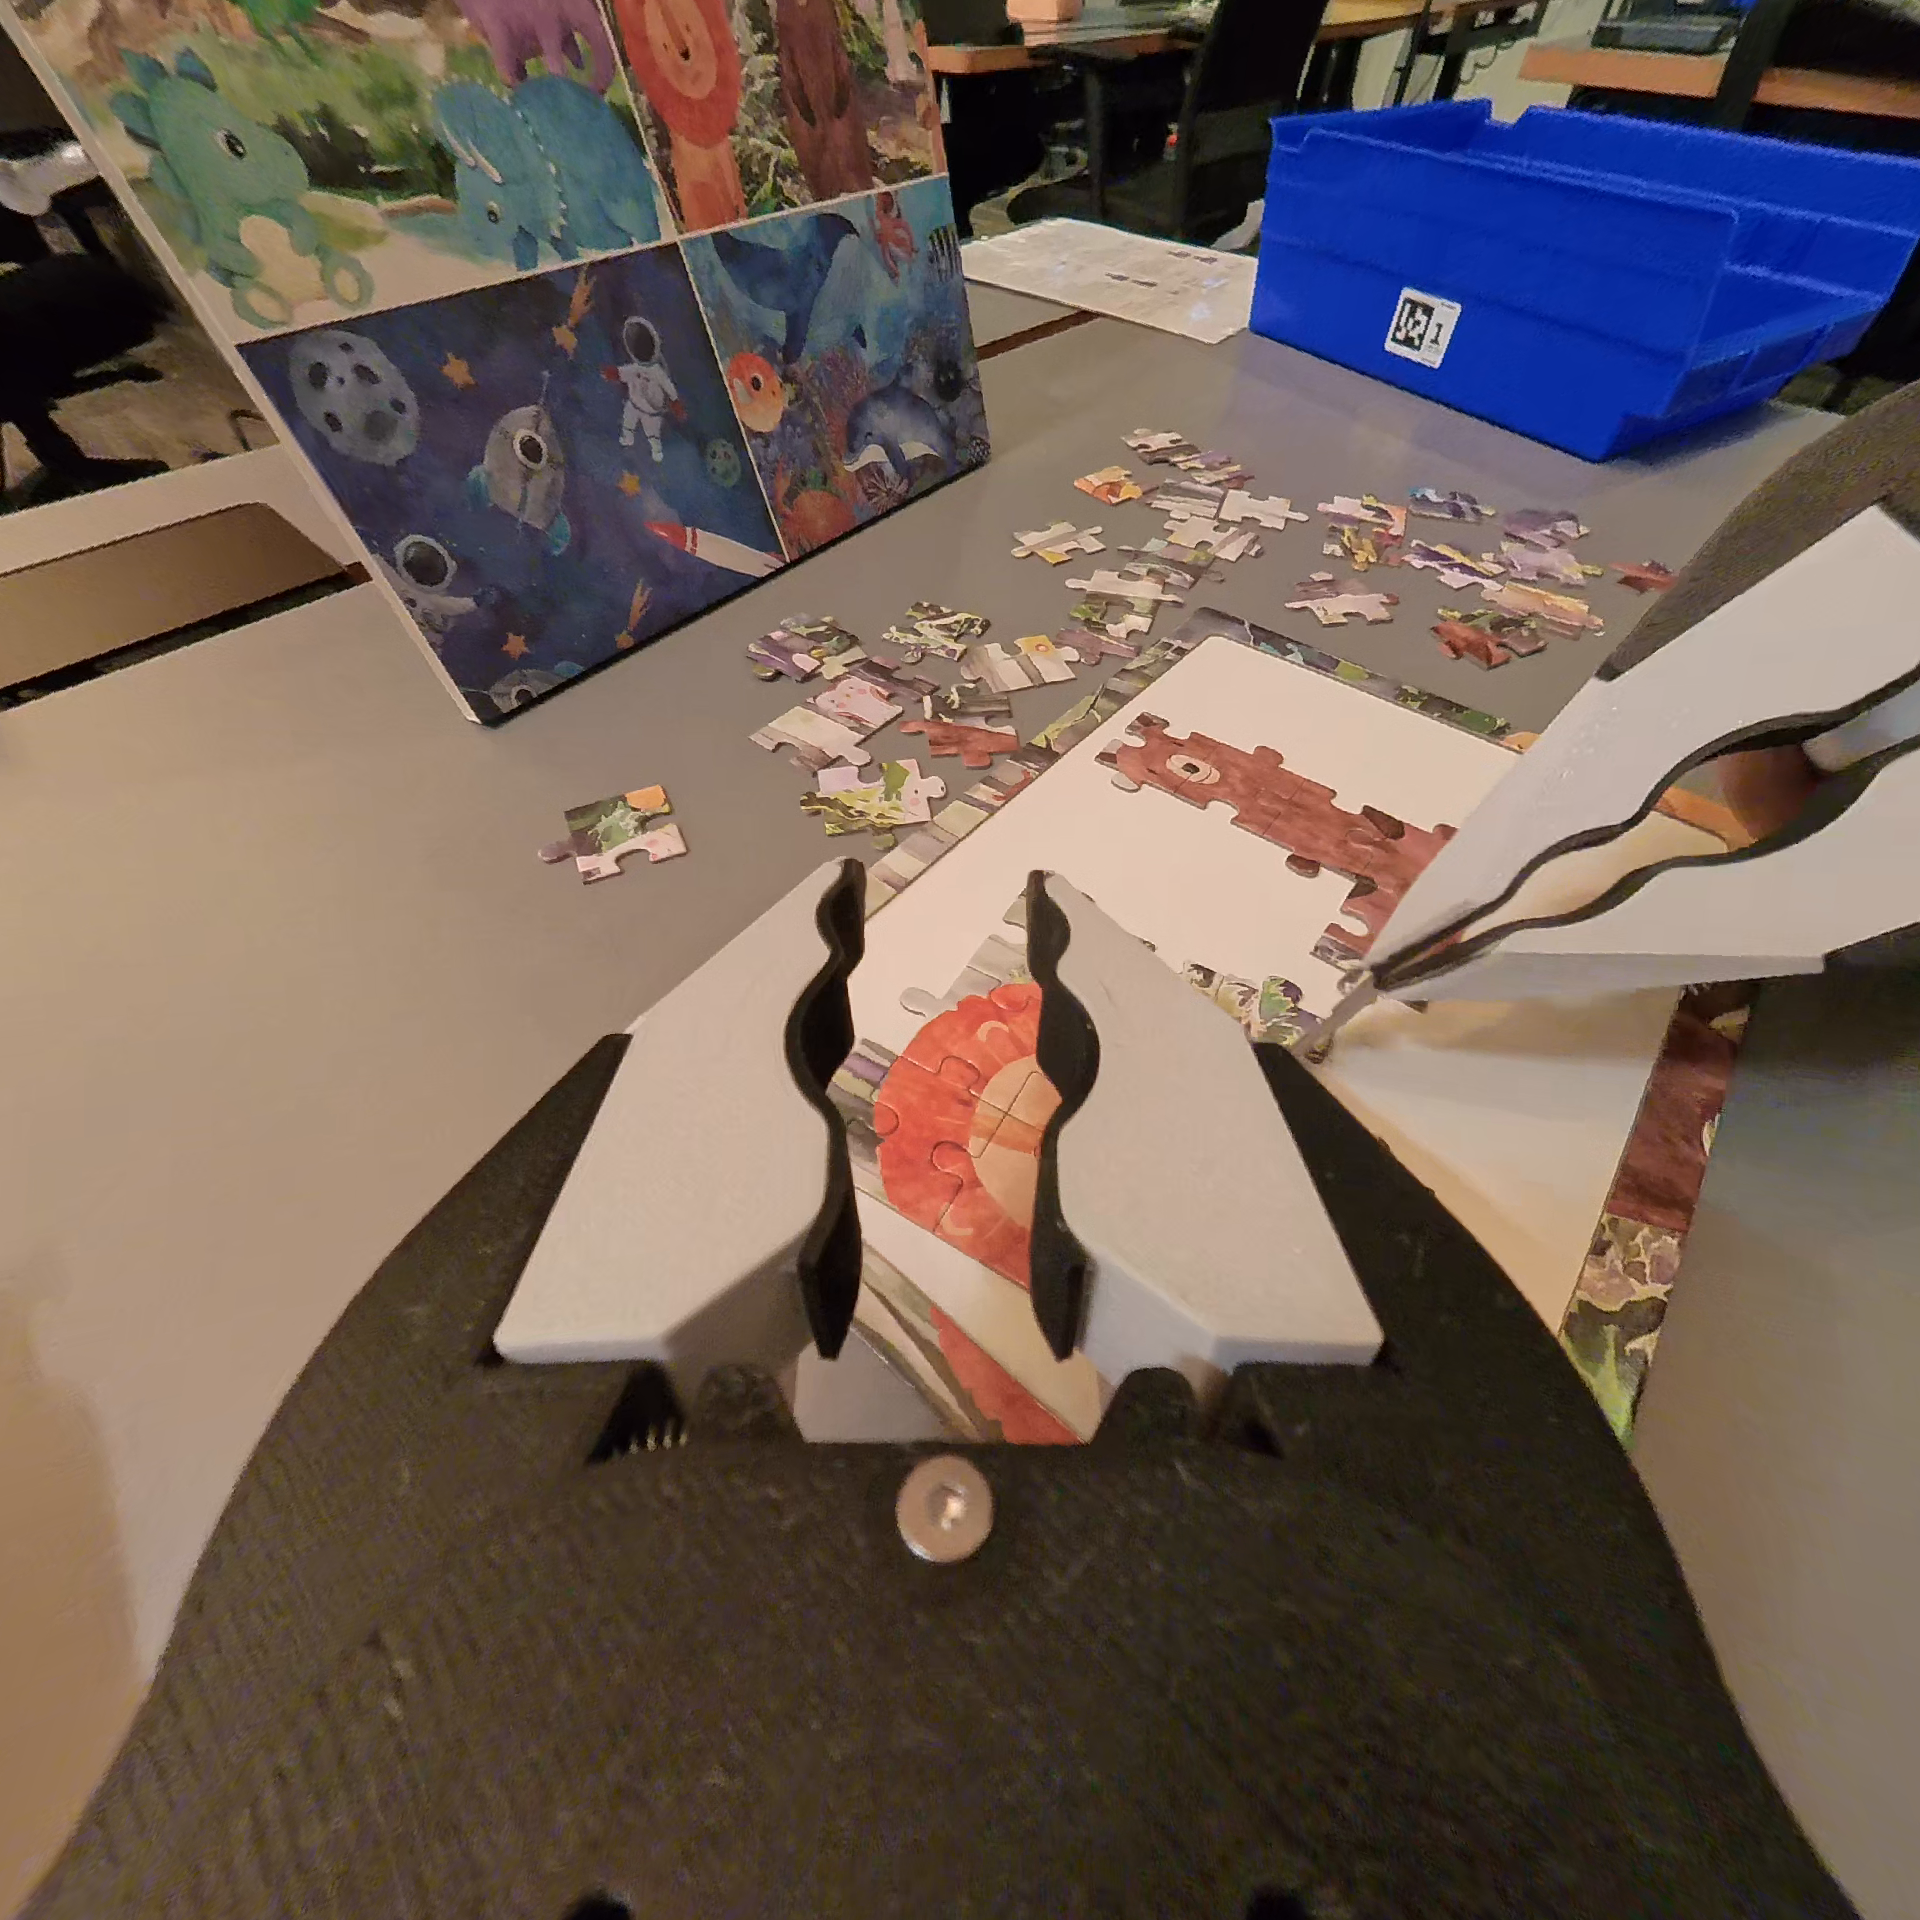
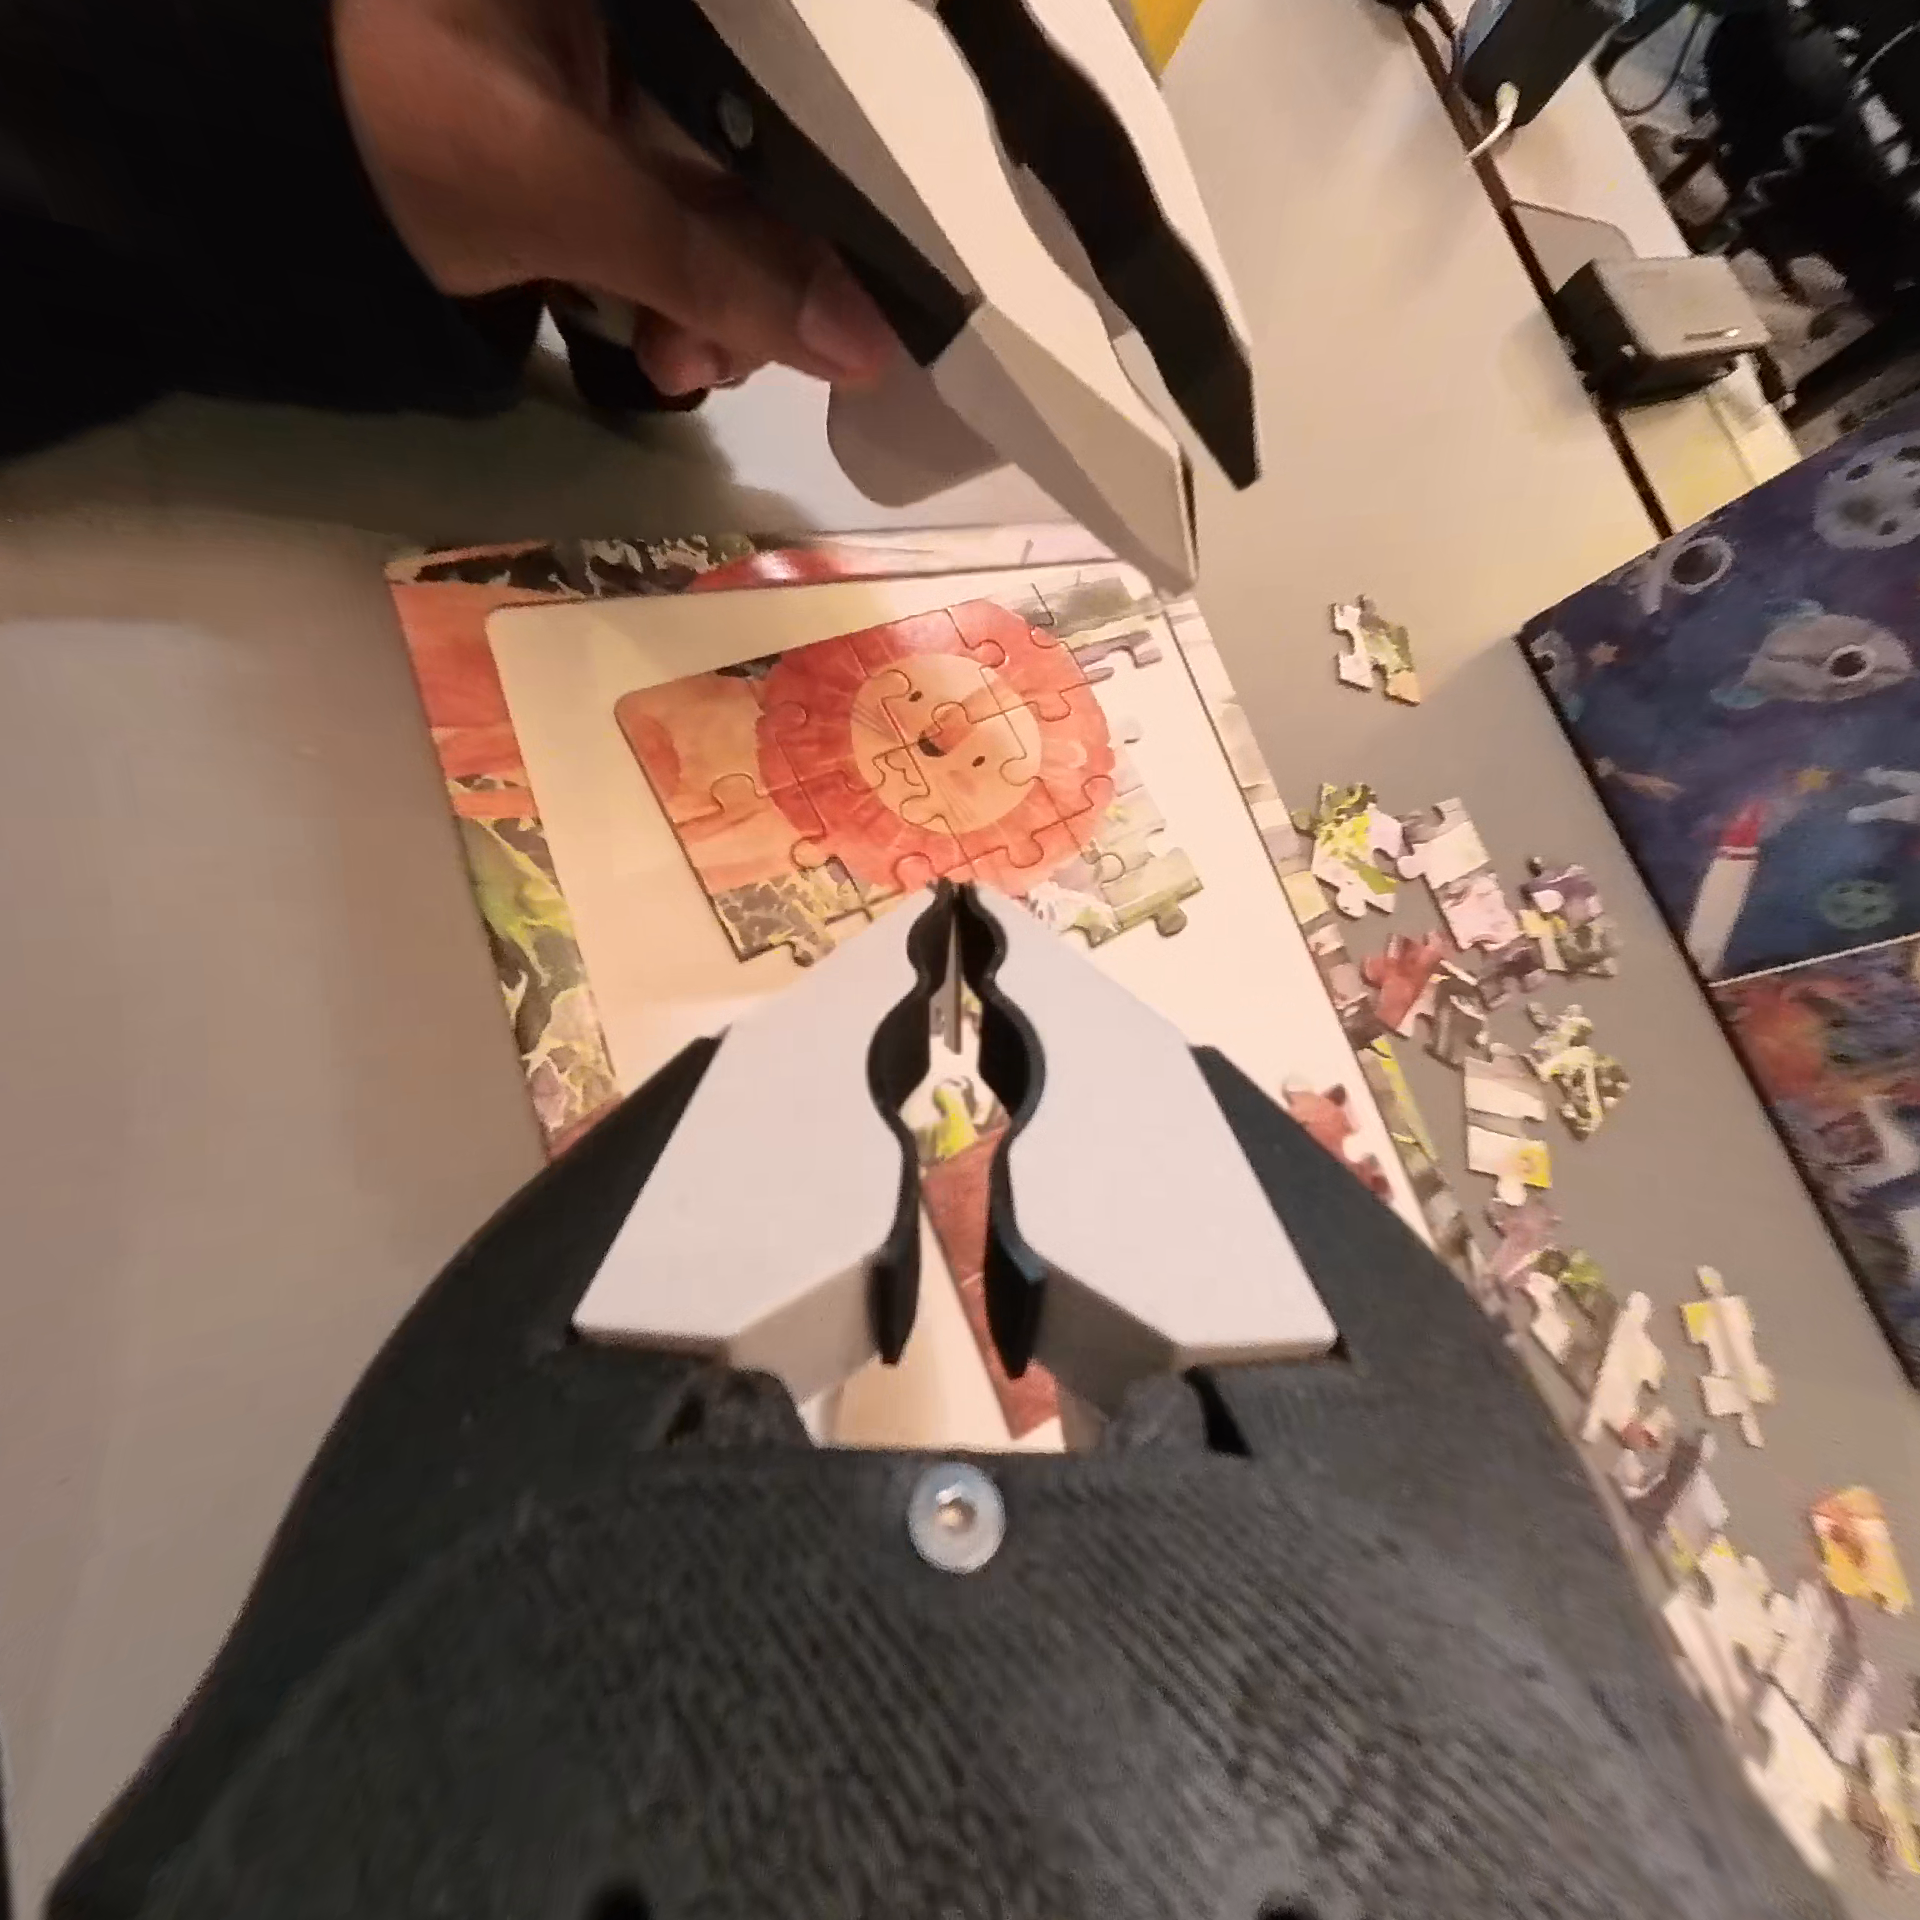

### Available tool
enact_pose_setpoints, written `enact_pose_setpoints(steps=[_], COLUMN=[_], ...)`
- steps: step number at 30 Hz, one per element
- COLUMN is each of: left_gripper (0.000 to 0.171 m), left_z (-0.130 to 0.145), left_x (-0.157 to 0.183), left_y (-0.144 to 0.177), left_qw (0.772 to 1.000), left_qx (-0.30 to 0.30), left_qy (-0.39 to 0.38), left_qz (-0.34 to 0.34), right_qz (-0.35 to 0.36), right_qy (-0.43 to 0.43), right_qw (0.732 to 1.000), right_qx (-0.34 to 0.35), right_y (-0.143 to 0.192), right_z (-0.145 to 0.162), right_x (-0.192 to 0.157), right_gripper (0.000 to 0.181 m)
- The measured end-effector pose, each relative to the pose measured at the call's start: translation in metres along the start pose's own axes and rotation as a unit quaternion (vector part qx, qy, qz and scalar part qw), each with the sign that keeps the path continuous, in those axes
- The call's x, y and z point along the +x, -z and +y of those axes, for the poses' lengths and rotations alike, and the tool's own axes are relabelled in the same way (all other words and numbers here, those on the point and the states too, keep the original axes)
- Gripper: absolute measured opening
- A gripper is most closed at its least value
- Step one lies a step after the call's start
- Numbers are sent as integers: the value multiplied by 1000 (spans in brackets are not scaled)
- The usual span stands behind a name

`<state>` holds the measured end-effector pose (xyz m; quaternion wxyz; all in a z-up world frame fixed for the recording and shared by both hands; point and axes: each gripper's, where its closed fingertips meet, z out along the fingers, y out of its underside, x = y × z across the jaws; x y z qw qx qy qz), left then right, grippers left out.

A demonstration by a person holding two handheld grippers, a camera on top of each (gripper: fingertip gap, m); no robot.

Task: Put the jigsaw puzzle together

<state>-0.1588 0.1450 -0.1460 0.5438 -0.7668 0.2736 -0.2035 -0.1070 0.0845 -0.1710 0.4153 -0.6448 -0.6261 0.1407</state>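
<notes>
A white puzzle tray (image 1: 1257, 675) with a printed border lies on the grey table. In it are a joined lion cluster (image 1: 966, 1122) and a joined brown bear cluster (image 1: 1268, 800). My left gripper (image 1: 940, 883) is open and empty, hovering over the lion cluster. My right gripper (image 1: 1361, 977) comes in from the right, shut on a puzzle piece (image 1: 1333, 1016) held edge-on, low over the tray between the two clusters. In the right wrist view the right gripper (image 2: 956, 896) pinches the thin piece (image 2: 951, 987) at the lion cluster's (image 2: 914, 748) near edge. The left gripper (image 2: 1205, 499) hangs open above.
Several loose pieces (image 1: 1143, 582) lie beyond the tray, one apart at the left (image 1: 618, 831). The puzzle box (image 1: 520, 416) stands tilted at the back left. A blue bin (image 1: 1558, 239) and a paper sheet (image 1: 1112, 270) are at the back. A hand (image 2: 727, 281) holds the left gripper. The grippers' ends are close to 9 cm from one another.
</notes>
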Motion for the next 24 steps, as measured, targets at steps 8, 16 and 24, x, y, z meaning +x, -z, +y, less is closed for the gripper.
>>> enact_pose_setpoints(steps=[8, 16, 24], left_gripper=[27, 27, 31], left_z=[-13, -22, -61], left_x=[-11, -16, 37], left_y=[12, 20, 54], left_qw=[996, 990, 810], left_qx=[52, 88, 171], left_qy=[66, 111, 366], left_qz=[6, 26, 424], right_qz=[-78, -37, 24], right_qy=[-68, -55, -35], right_qw=[994, 997, 970], right_qx=[-22, 48, 240], right_y=[-7, 11, 61], right_z=[10, -17, -76], right_x=[-16, 4, 38], right_gripper=[4, 0, 0])
